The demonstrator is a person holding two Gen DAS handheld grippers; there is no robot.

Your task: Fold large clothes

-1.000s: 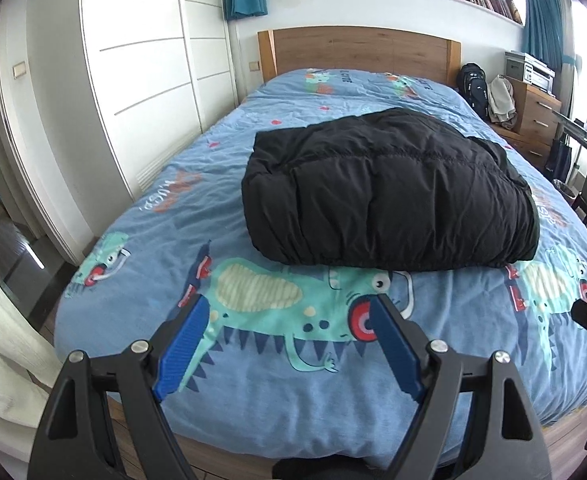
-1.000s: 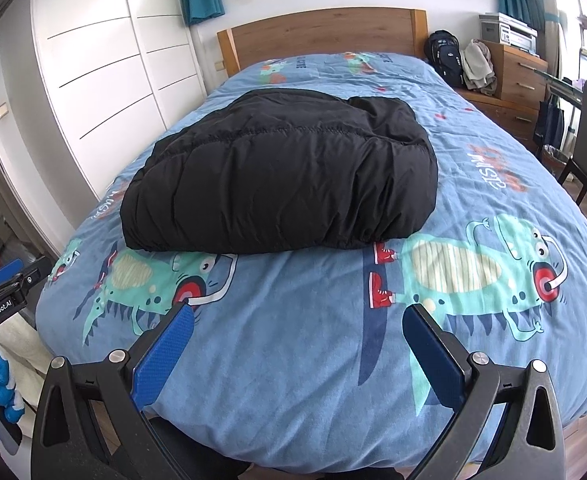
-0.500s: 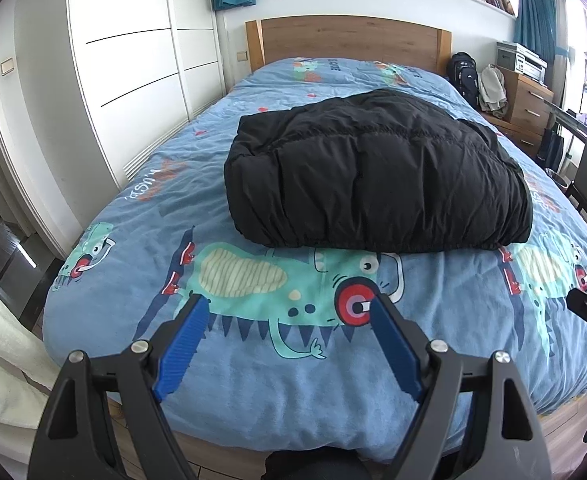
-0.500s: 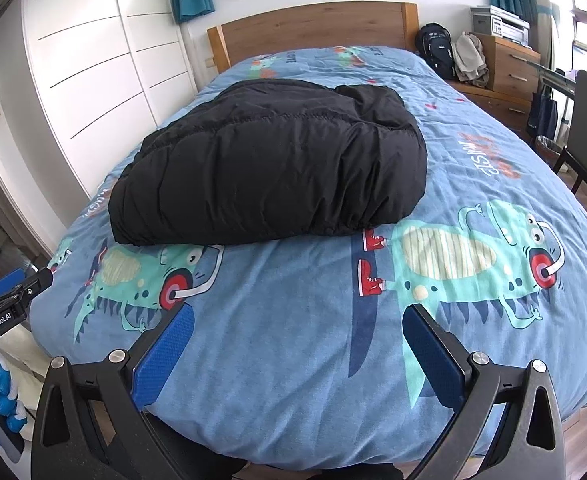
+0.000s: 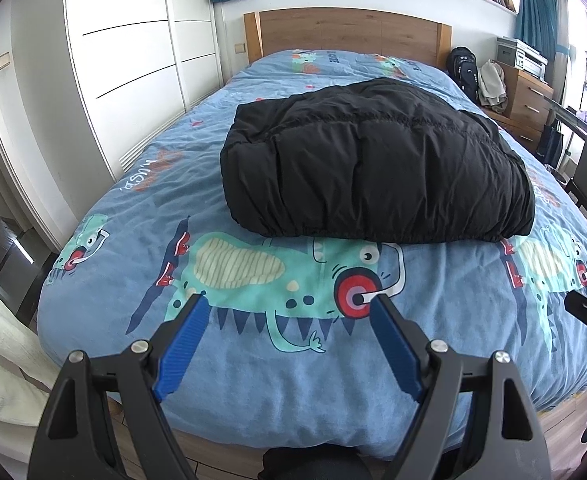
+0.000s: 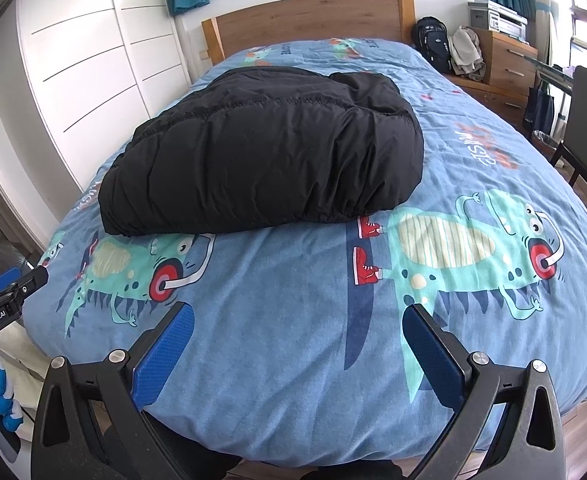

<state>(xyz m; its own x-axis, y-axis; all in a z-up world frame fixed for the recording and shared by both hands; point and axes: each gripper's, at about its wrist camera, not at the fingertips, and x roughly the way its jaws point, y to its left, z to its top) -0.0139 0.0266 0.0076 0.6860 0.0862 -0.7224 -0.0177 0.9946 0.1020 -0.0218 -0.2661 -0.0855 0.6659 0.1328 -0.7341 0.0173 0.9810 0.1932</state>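
Black quilted puffy jacket lies folded on cotton duvet.

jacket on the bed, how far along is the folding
Done, by the look of it: the black jacket lies as one compact bundle on the bed, with no sleeves or hood sticking out. In hand: nothing. The left gripper and right gripper both hover near the foot of the bed, jaws wide and empty. Left: perhaps only tidying; its far side is hidden.
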